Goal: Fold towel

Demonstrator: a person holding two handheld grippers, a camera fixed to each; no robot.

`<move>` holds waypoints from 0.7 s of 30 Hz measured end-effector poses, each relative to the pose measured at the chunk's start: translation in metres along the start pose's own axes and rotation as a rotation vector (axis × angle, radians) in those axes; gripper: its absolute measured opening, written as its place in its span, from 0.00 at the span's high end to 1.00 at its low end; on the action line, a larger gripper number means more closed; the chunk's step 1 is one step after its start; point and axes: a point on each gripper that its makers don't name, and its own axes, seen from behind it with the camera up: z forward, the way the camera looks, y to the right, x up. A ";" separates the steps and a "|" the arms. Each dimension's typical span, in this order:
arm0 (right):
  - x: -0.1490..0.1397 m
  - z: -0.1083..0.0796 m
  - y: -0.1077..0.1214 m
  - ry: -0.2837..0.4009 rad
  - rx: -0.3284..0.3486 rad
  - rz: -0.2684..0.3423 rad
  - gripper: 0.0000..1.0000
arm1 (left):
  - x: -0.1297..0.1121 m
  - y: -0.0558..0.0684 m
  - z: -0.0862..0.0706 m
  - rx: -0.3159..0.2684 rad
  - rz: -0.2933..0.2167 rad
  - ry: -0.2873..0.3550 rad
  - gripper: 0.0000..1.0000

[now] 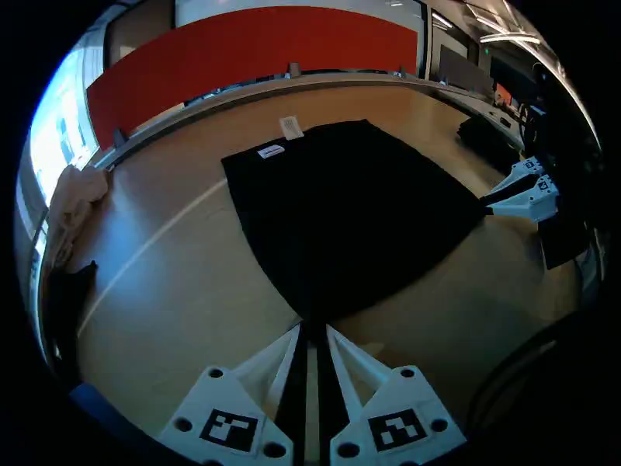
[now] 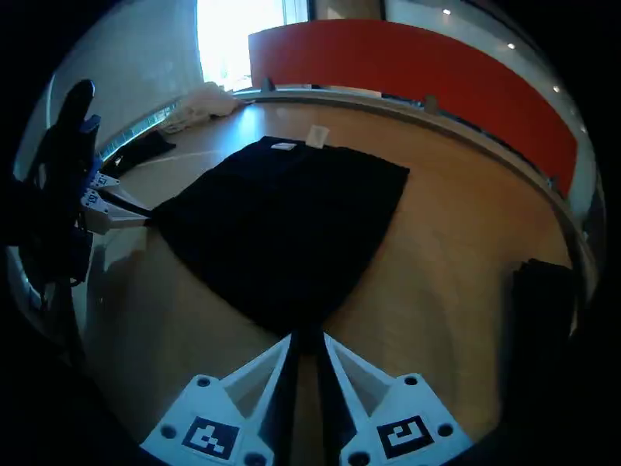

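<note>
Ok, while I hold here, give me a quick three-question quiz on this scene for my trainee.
1. True or false: the left tool and the right tool each pinch a corner of the towel.
2. What does the towel lie on? A. a wooden table B. a bed C. a floor mat
3. Fill in: the panel behind the table is ____ in colour.
Key: 1 true; 2 A; 3 red.
</note>
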 end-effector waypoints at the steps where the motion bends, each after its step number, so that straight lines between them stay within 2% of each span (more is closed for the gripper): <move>1: 0.001 -0.001 0.000 0.002 -0.003 -0.004 0.86 | 0.000 0.000 0.000 0.001 0.001 0.000 0.92; 12: 0.018 -0.010 0.004 0.034 -0.024 -0.006 0.87 | 0.004 0.002 -0.005 0.001 -0.010 -0.009 0.93; 21: 0.044 -0.030 0.006 0.085 -0.039 0.001 0.87 | 0.025 0.000 -0.026 0.020 -0.007 0.015 0.93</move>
